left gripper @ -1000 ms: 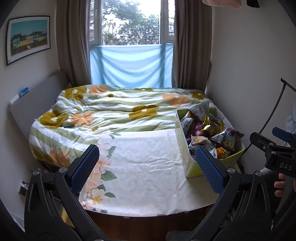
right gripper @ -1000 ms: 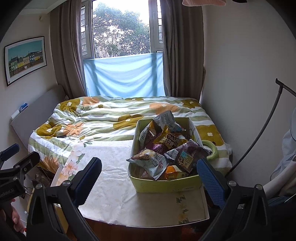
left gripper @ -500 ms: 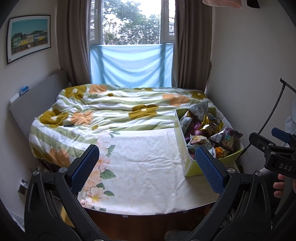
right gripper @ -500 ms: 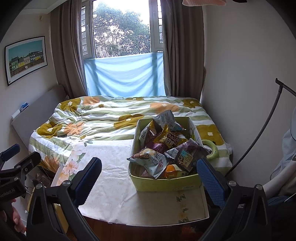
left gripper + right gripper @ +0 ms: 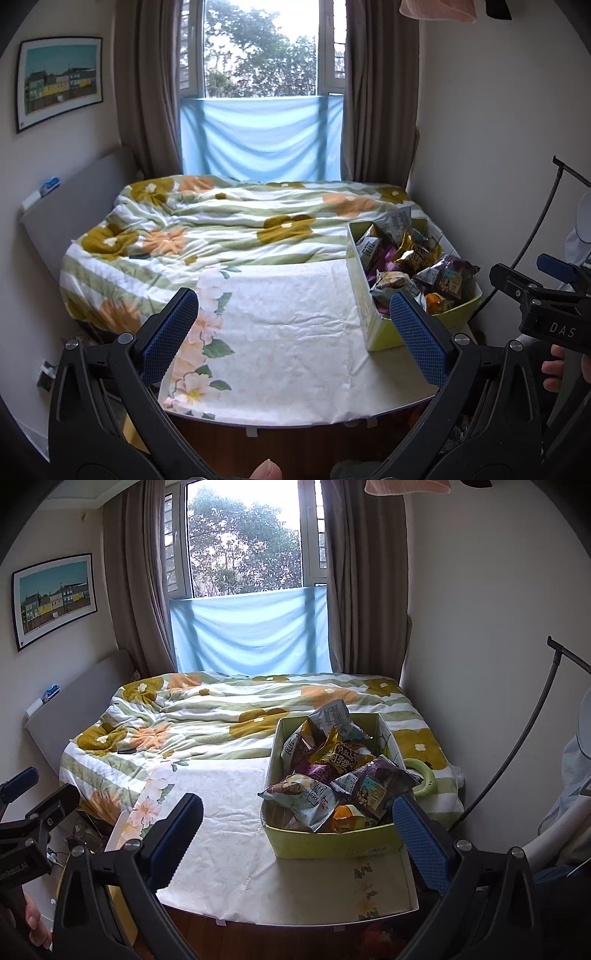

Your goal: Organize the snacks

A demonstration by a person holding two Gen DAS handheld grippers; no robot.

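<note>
1. Left wrist view, nearest part: the left tongs (image 5: 293, 334) are wide apart and hold nothing. Their blue pads sit low at the bottom, over the near edge of the table (image 5: 303, 413).

2. Right wrist view, nearest part: the right tongs (image 5: 297, 836) are wide apart too, and nothing is between them.

3. Just past both tongs lies a white cloth (image 5: 280, 325) with flowers on it. The part ahead of the left tongs is bare. No snack lies on it.

4. A little farther, ahead of the right tongs and a bit to their right, stands a green box (image 5: 332, 843). From the left tongs it is off to the right side, by the right pad.

5. The snack bags (image 5: 332, 771) are all in that box, piled loose and sticking up over the rim. A pale bag (image 5: 299, 794) hangs over the near left edge. A dark purple bag (image 5: 373, 786) lies beside it. A yellow bag (image 5: 341, 758) is behind them.

6. Which step is this? I can only guess. The bags may have just been gathered into the box, or they may be waiting to be taken out and sorted on the cloth. The scene fits both.

7. Neither tongs touch the box or a bag, so no grab is going on now.

8. Farthest off is the bed (image 5: 229, 229) with its flowery cover, then the window (image 5: 258, 48).
</note>
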